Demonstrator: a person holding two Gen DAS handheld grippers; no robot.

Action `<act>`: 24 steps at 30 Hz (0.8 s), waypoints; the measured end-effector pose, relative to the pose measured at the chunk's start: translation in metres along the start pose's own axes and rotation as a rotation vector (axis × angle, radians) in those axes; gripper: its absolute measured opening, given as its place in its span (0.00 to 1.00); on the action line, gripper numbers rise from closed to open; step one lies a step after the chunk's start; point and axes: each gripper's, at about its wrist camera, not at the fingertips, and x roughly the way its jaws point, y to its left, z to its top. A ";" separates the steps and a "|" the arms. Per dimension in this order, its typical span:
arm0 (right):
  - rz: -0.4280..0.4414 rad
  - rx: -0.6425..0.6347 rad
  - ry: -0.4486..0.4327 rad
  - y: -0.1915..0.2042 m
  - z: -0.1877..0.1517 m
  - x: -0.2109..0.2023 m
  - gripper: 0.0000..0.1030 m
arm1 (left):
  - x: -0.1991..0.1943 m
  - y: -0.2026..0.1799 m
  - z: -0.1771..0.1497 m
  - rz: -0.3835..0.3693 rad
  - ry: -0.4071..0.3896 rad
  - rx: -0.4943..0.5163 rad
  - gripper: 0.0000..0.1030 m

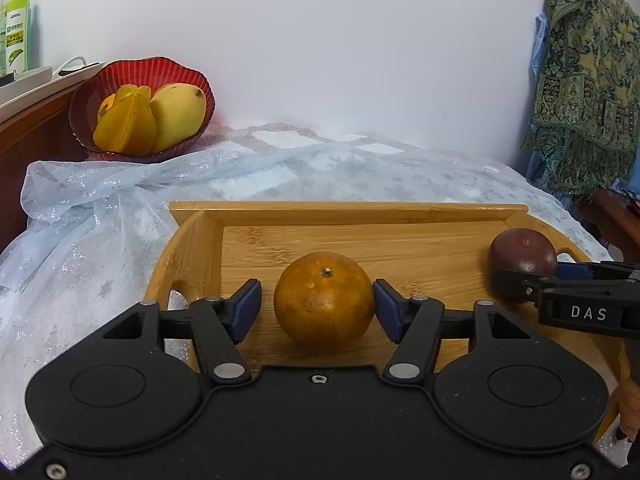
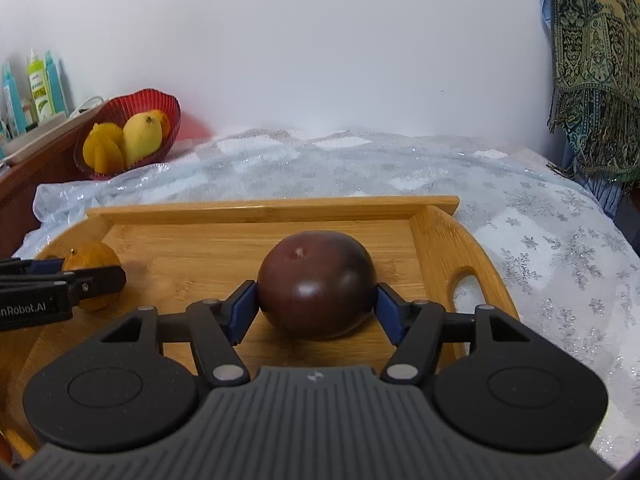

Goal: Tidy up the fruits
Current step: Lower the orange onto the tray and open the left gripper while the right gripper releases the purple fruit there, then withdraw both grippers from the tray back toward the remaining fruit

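Observation:
An orange (image 1: 325, 300) rests on the wooden tray (image 1: 360, 236). My left gripper (image 1: 318, 306) is open around it: the right pad (image 1: 386, 312) touches it, the left pad (image 1: 245, 308) stands a little off. A dark purple passion fruit (image 2: 317, 282) sits on the same tray (image 2: 260, 216). My right gripper (image 2: 317, 304) is closed around it, both blue pads against its sides. The passion fruit also shows in the left wrist view (image 1: 522, 250), and the orange in the right wrist view (image 2: 90, 264). A red bowl (image 1: 104, 80) at the back left holds a mango (image 1: 178, 114) and a starfruit (image 1: 126, 120).
The tray lies on a pale blue glittery cloth (image 1: 100, 220) over a bed-like surface by a white wall. A wooden side table with bottles (image 1: 16, 28) stands at the left. A patterned green scarf (image 1: 588, 72) hangs at the right.

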 end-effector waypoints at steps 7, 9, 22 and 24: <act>0.003 0.019 0.004 -0.001 -0.001 -0.002 0.76 | -0.003 0.000 -0.002 0.010 -0.004 0.009 0.67; 0.003 0.021 0.002 0.000 -0.001 -0.002 0.80 | -0.005 0.000 -0.002 0.006 -0.005 0.007 0.69; -0.018 -0.006 -0.024 0.007 -0.007 -0.021 0.88 | -0.037 0.005 -0.007 -0.016 -0.063 -0.015 0.90; -0.016 0.000 -0.031 0.007 -0.010 -0.029 0.88 | -0.047 0.006 -0.012 -0.016 -0.080 -0.027 0.92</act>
